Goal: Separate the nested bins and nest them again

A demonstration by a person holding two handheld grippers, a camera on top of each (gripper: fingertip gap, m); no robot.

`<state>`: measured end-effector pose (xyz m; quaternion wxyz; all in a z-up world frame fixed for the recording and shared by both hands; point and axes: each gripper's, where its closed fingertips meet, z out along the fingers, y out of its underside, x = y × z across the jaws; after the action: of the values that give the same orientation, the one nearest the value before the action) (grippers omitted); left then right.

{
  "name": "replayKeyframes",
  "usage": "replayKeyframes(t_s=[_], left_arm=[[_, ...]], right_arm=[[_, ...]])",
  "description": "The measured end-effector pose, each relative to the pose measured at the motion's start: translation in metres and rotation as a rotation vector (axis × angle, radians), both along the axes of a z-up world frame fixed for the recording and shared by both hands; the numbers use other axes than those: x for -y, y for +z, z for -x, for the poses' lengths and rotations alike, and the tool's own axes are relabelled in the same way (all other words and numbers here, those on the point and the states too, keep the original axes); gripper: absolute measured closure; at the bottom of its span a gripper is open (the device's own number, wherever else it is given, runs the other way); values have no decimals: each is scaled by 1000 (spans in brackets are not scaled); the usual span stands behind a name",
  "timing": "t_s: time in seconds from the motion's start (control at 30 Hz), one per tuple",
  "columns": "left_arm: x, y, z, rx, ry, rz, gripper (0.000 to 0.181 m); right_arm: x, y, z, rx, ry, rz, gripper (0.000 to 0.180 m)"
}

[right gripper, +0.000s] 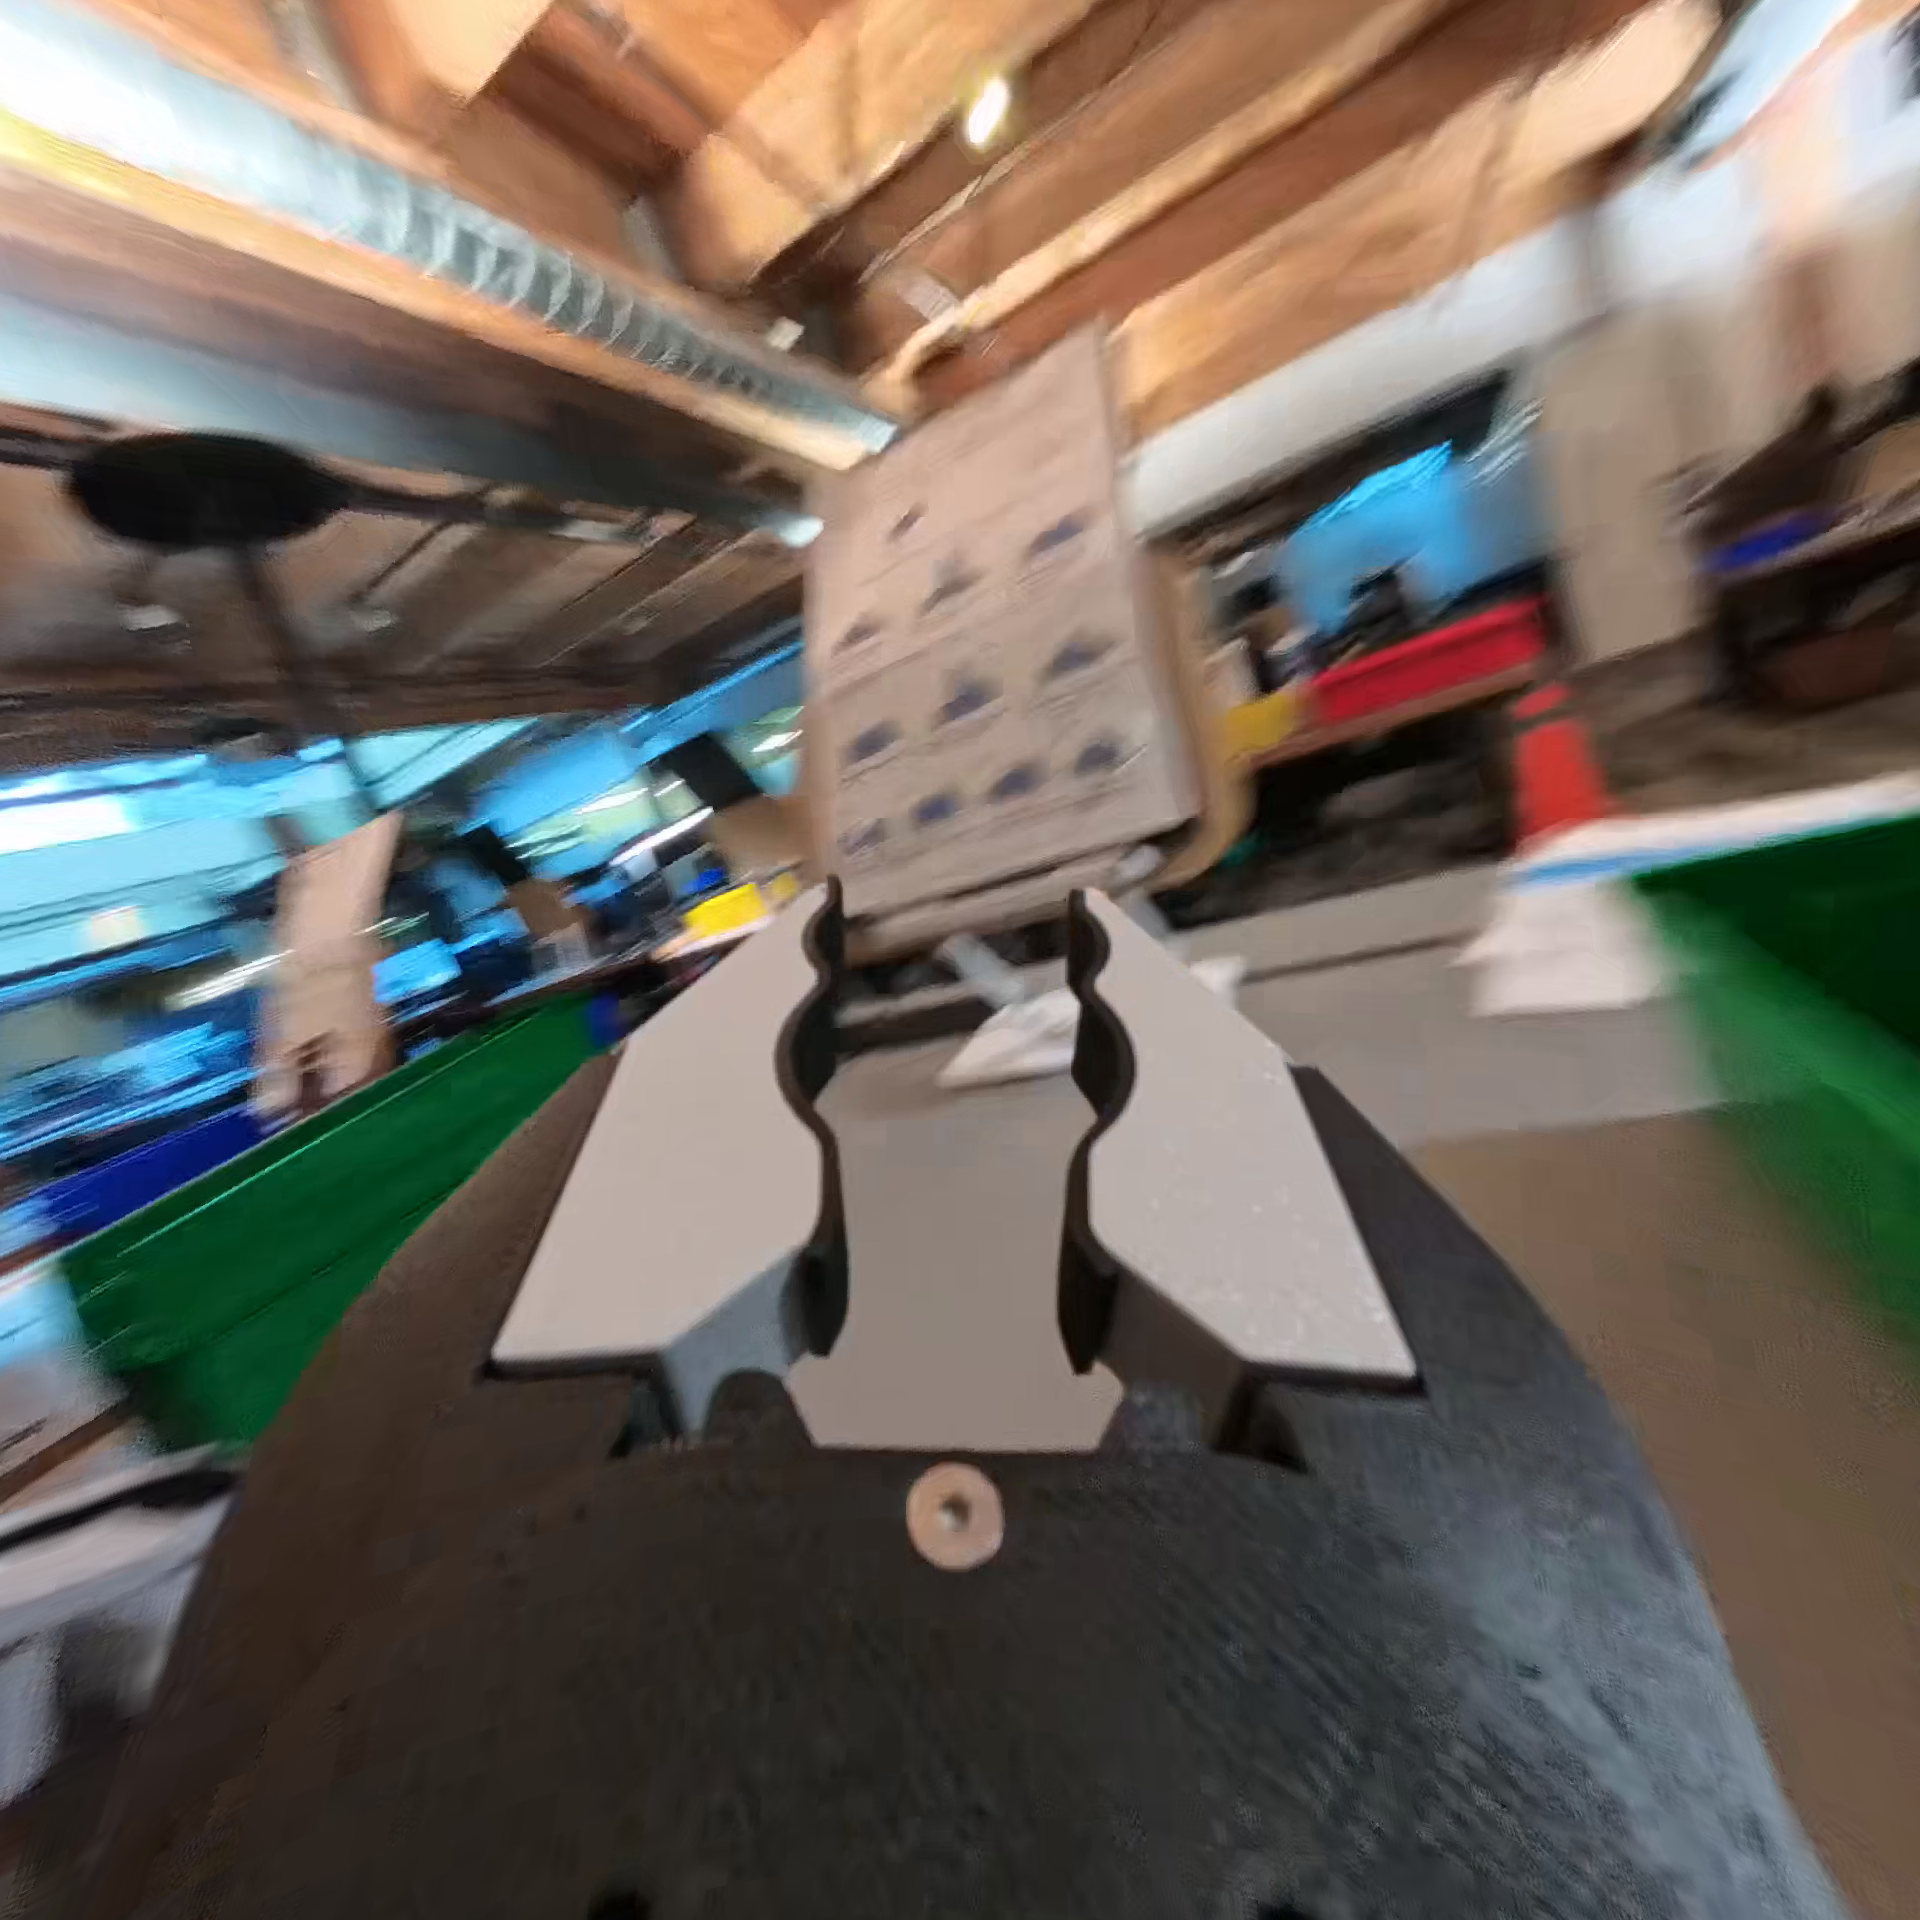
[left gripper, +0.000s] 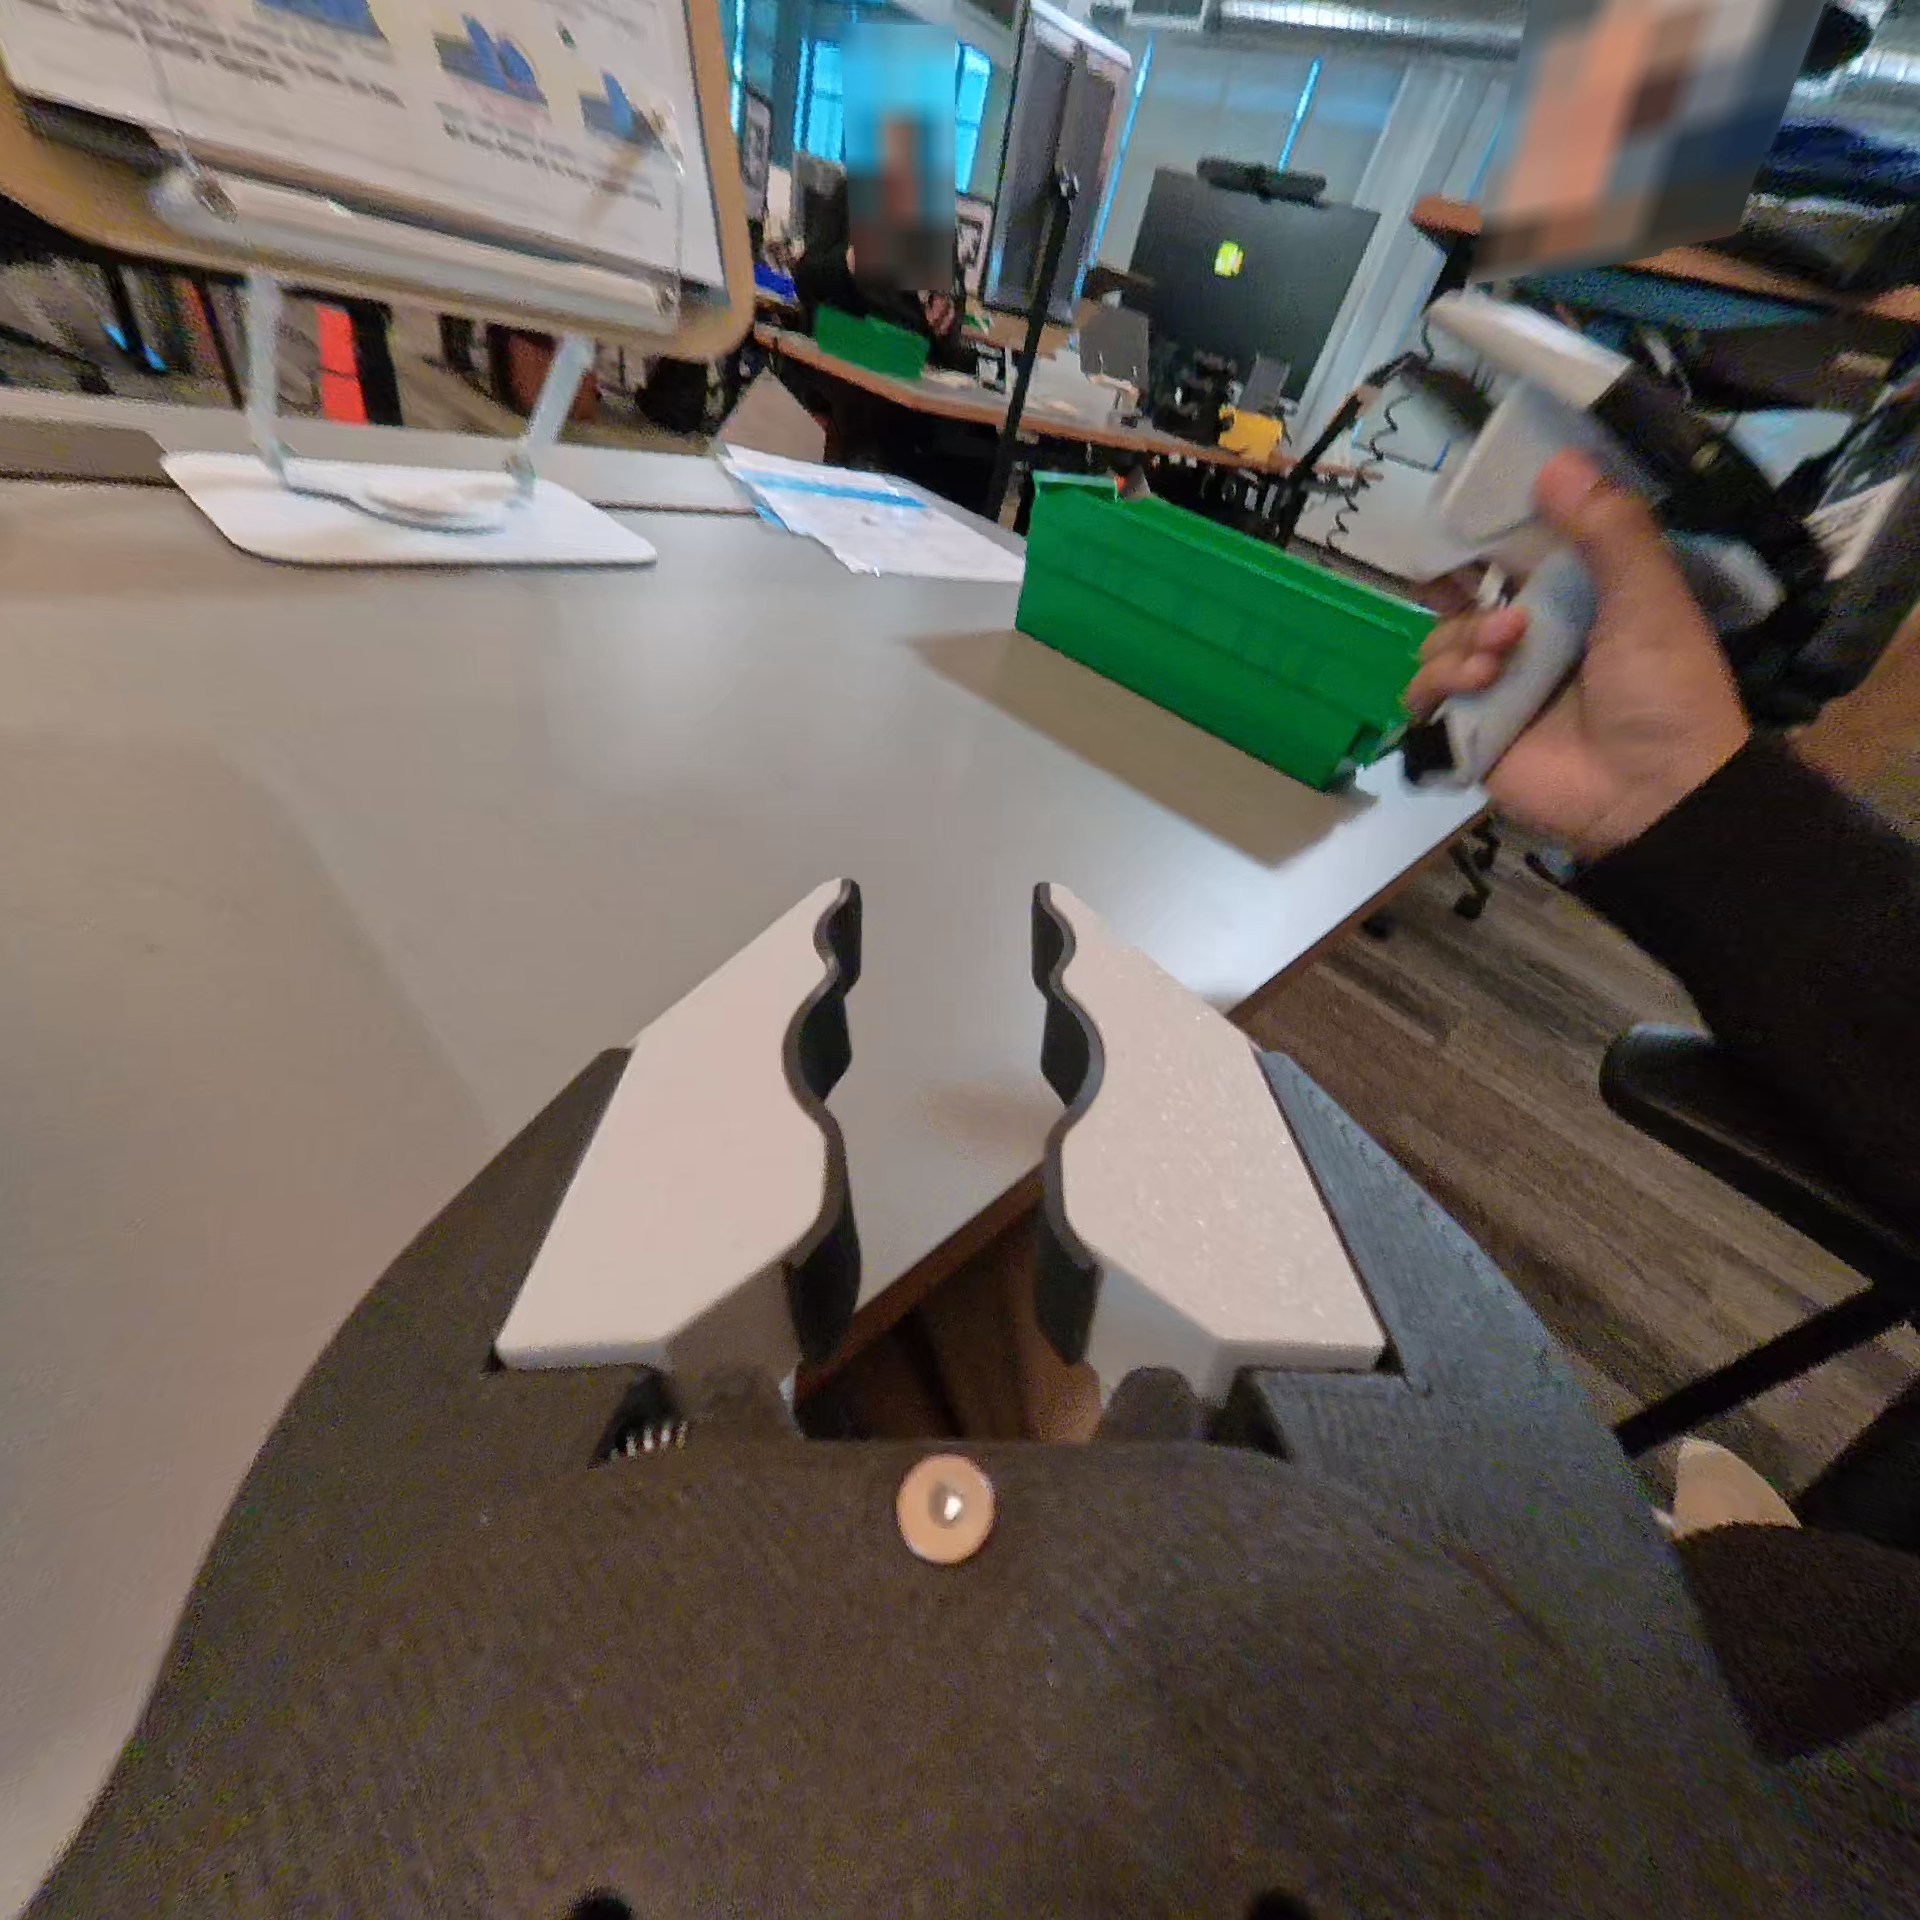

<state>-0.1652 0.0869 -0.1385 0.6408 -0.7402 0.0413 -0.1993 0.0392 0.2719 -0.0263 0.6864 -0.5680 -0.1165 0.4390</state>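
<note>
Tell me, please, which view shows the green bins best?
The left wrist view: the green bins sit sharp and whole on the table. The right wrist view shows only blurred green patches at its edges.

Around our grey bench

We see a sheet of pictures on a white-footed display stand at the far left, loose papers beside it, a dark monitor on another desk beyond, and wood-look flooring to the right.
</note>
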Motion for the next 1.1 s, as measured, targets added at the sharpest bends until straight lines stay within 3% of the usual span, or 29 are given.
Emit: replayKeyframes(t_s=[0.13,0.2,0.3,0.47,0.6,0.73,0.8,0.9,0.97,1.1], left_arm=[[1,22,22,84,7,-63,141],[2,30,41,119,41,-92,139],[10,58,81,101,170,-219,138],[65,121,180,-13,627,-557,139],[82,116,232,-172,807,-513,138],[77,84,262,-109,819,-305,120],[77,79,267,-34,810,-289,122],[72,71,268,-30,794,-265,133],[67,63,268,-36,787,-238,133],[62,51,267,-39,762,-206,133]], right_arm=[[59,-76,136,251,408,169,129],[91,-115,173,455,554,191,142],[105,-147,189,651,531,146,152],[109,-146,187,662,540,110,148],[100,-146,177,594,573,198,148],[112,-151,177,476,754,400,152],[112,-145,178,403,787,438,154],[110,-145,178,410,782,427,164],[108,-150,179,454,759,413,180],[100,-152,181,546,677,316,180]])
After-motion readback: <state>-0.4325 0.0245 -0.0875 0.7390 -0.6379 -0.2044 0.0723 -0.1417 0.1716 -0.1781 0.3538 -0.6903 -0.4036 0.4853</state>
